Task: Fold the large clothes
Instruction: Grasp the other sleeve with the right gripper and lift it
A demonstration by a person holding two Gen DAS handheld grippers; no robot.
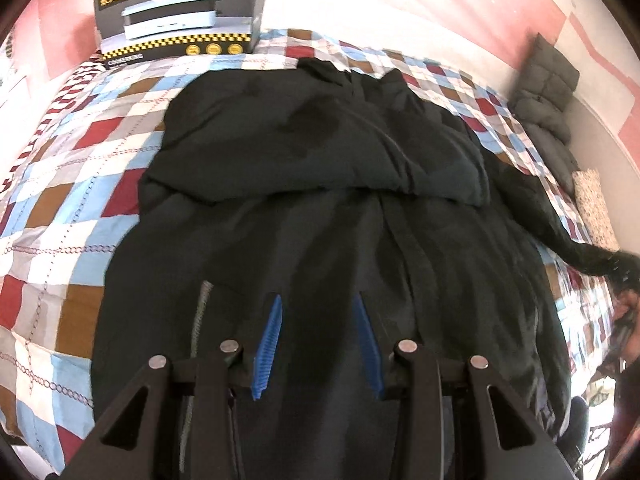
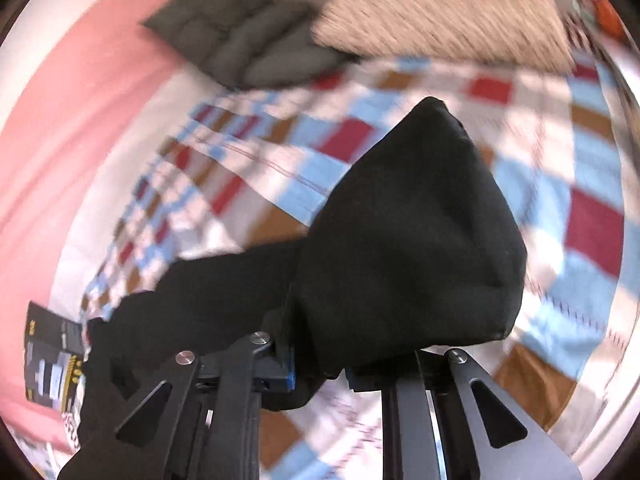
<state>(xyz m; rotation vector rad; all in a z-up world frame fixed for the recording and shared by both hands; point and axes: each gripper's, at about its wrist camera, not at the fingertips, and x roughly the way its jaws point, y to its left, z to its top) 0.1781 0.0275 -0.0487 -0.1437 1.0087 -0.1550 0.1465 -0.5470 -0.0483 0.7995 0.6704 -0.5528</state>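
A large black padded coat (image 1: pixel 320 152) lies on the checked bedspread (image 1: pixel 60 208), its upper part folded down over the lower part. My left gripper (image 1: pixel 319 336) hovers low over the coat's near end. Its blue fingers (image 1: pixel 270 340) stand apart with dark cloth filling the gap, and creases run toward them. One black sleeve (image 1: pixel 560 236) stretches off to the right. In the right wrist view that sleeve (image 2: pixel 412 240) bulges up over my right gripper (image 2: pixel 320 364), which is shut on it. The cloth hides its fingertips.
A black appliance box (image 1: pixel 180 20) stands at the bed's far left by the pink wall. A grey quilted cushion (image 2: pixel 236 40) and a beige speckled pillow (image 2: pixel 440 24) lie at the head of the bed. A person's hand (image 1: pixel 628 312) shows blurred at the right edge.
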